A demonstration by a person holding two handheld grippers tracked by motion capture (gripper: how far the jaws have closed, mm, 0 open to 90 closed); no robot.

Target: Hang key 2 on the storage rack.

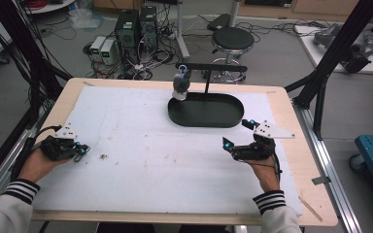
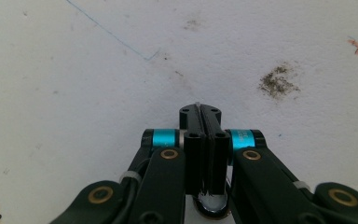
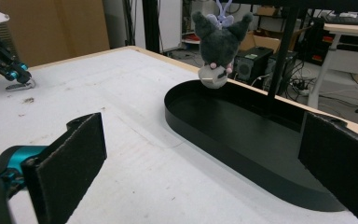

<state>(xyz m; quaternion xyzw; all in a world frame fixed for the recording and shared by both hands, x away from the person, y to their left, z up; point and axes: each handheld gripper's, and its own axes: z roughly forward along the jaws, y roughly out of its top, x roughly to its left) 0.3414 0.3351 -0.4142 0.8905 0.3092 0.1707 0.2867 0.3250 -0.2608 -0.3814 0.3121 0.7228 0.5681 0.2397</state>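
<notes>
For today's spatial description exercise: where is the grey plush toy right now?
In the high view the grey plush toy hangs from the black stand over the far left end of the black oval tray.

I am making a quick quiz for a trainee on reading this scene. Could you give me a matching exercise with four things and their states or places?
Things:
1. left gripper
2. right gripper
3. plush toy
4. black oval tray

States or places:
A. hangs from the black stand over the tray's left end
B. jaws wide open, nothing between them
C. lies on the white mat at the far middle of the table
D. jaws pressed together, empty, near a dirt smudge

Pairs: 1-D, 2-B, 3-A, 4-C
</notes>
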